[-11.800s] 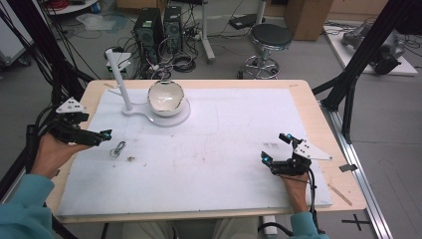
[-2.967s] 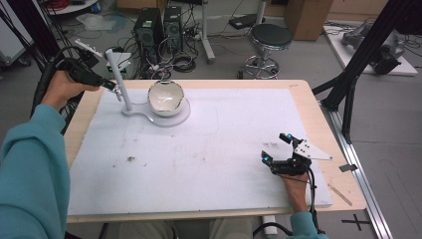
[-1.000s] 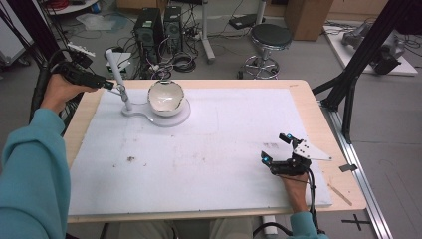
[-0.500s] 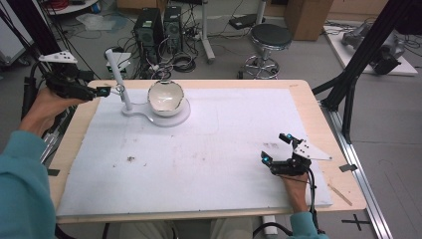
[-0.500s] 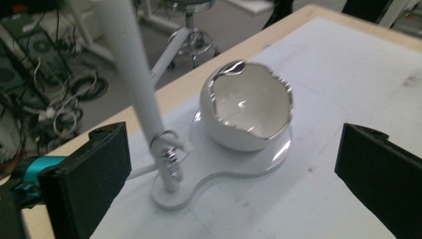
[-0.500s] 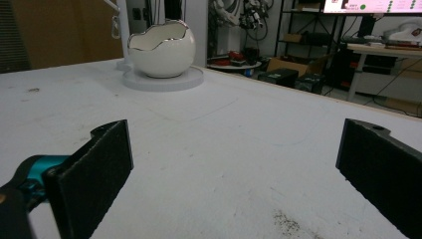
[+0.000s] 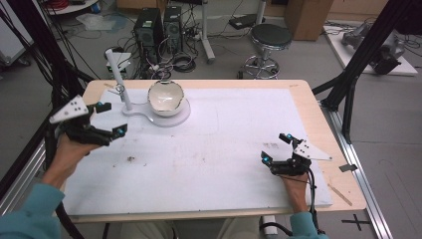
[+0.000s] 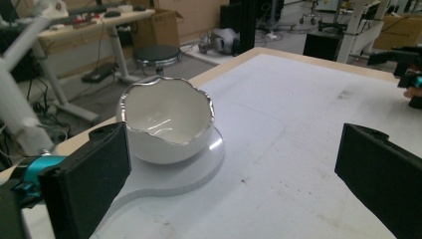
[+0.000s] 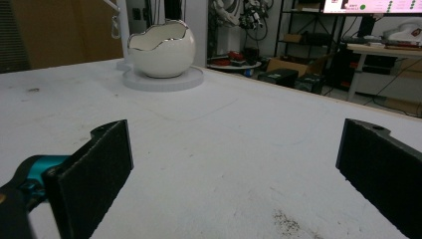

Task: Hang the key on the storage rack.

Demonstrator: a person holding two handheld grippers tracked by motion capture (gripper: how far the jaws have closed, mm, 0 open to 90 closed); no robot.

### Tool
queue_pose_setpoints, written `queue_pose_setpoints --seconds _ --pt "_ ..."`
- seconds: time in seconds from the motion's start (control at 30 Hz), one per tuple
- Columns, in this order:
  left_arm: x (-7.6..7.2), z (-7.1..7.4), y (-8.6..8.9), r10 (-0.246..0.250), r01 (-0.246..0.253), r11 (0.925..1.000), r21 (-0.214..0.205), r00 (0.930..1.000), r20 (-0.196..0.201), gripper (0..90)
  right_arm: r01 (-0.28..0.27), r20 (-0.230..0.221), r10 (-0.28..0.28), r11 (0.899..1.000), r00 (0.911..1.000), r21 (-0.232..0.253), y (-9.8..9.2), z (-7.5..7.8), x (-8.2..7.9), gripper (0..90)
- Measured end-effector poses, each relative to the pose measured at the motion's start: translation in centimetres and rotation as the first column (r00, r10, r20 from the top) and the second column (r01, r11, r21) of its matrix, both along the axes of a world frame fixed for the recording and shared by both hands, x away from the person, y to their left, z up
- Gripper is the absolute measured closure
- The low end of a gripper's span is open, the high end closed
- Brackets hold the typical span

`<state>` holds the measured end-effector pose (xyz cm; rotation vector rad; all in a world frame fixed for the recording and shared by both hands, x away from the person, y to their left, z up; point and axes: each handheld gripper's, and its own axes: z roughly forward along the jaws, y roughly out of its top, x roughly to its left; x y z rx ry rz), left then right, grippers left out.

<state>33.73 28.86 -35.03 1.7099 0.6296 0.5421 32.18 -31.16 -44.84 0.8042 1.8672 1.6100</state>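
Eggshell-shaped bowl [image 7: 166, 97] is sitting on a white stand [image 7: 149, 113] at the white mat's [image 7: 224, 149] far left. Left gripper [image 7: 109, 119], jaws having just opened wide, and right gripper [image 7: 274, 148] are gaping empty. Computer towers [image 7: 159, 27] and a stool [image 7: 268, 42] are standing beyond.

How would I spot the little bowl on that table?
Look at the far left corner of the white table, where a white stand carries a slanted post. The bowl sits on its round base: white, shaped like a cracked eggshell, with a jagged silver rim.

The bowl [image 7: 165, 97] sits on its stand [image 7: 175, 117] far left, post [image 7: 118, 79] left of it; my left gripper [image 7: 108, 119] nearer.
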Motion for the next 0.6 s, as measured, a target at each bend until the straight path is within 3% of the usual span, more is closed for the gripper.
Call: queue_pose_setpoints --seconds 0.13,0.23,0.33,0.4,0.5,0.6 --pt "-2.2 -2.3 -0.5 0.026 -0.023 0.9975 -0.067 0.9981 0.055 1.7 -0.001 0.006 0.001 1.000 1.0000 -0.006 0.0 0.0 0.0 0.6" --pt "-3.5 -3.9 -0.5 0.065 -0.055 0.9917 -0.117 0.9942 0.085 1.7 0.001 0.009 -0.001 1.000 1.0000 -0.002 0.0 0.0 -0.1 0.6" --pt "-4.2 -5.2 -0.5 0.102 -0.088 0.9873 -0.132 0.9900 0.098 1.7 0.003 0.006 -0.003 1.000 1.0000 0.004 0.0 0.0 -0.1 0.6" --pt "-4.7 -6.2 -0.4 0.138 -0.120 0.9782 -0.169 0.9853 0.100 1.7 0.004 0.008 -0.004 1.000 1.0000 0.002 -0.1 0.0 -0.1 0.5" --pt "-5.3 -7.3 -0.4 0.169 -0.142 0.9708 -0.193 0.9772 0.129 1.7 0.003 0.009 -0.003 1.000 1.0000 0.008 -0.1 0.0 0.0 0.6" --pt "-5.8 -8.5 -0.6 0.182 -0.152 0.9674 -0.203 0.9733 0.140 1.7 0.004 0.012 -0.004 1.000 0.9999 0.004 -0.1 0.0 0.0 0.6"
